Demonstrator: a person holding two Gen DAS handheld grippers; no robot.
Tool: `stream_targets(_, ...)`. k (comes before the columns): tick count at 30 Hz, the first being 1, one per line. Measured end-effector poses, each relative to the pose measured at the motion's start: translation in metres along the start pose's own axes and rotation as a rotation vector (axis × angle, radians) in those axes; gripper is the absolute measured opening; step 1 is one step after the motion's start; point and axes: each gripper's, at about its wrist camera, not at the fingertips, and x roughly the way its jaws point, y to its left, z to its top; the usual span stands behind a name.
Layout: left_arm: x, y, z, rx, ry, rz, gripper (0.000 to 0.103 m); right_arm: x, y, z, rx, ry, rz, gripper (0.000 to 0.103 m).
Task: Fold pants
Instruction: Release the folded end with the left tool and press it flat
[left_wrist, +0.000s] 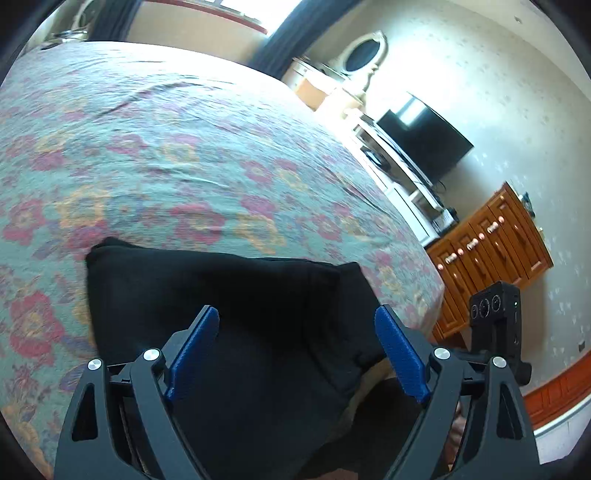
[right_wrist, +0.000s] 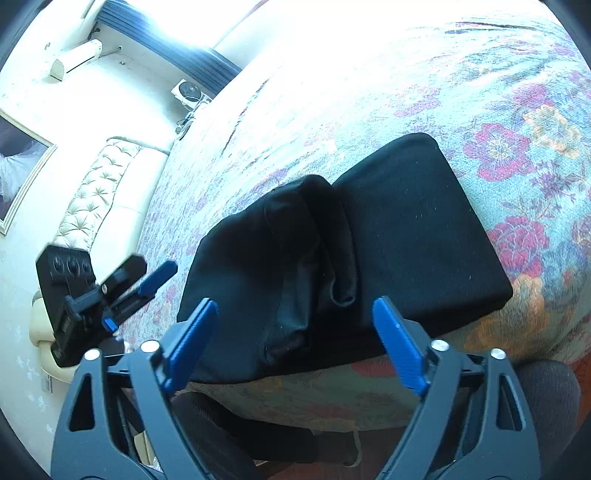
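left tool (right_wrist: 157, 282): we see it off to the left of the pants in the right wrist view, jaws spread wide, nothing in them. In its own view the blue pads (left_wrist: 194, 352) stand apart over the black cloth without pinching it.

pants (right_wrist: 369, 240): one pair, black, already folded into a chunky bundle, lying on the floral bedspread (right_wrist: 517, 147) near the bed's front edge. There's a lumpy rolled-up ridge in the middle and a flat smooth panel on the right side.

long axis: runs roughly left to right across the right wrist view, so each tool has one end of the bundle on its side.

right tool (right_wrist: 295, 336): jaws gaping too, empty, hovering just in front of the bundle's near edge, pointing down at it.

nearer hand: honestly looks about even to us; the right one sits squarely over the middle.

count: two tools, one pair of pants, one bed.

progress: we'd guess the fold is basically done, maybe that ridge wants flattening.
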Motion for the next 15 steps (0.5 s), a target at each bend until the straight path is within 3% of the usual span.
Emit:
stream_targets(4,-0.024,0.057,-0.028,-0.117,-0.055,0.122,0.085,0.029,-0.012,0.023,0.036,0.062,0.028,0.091)
stream_targets(7,-0.026,0.09,-0.048,-0.206,-0.035,0.19,0.085,0.047,-0.019,0.034,0.035,0.072,-0.028,0.091)
stream_targets(11,-0.026,0.109,-0.065,-0.3,-0.052,0.142,0.086,0.063,-0.019,0.038,0.028,0.088,-0.004,0.091)
stream_targets(15,-0.025,0.107,-0.066,-0.318,-0.071,0.141,0.086,0.075,-0.012,0.038,0.003,0.122,0.012,0.091)
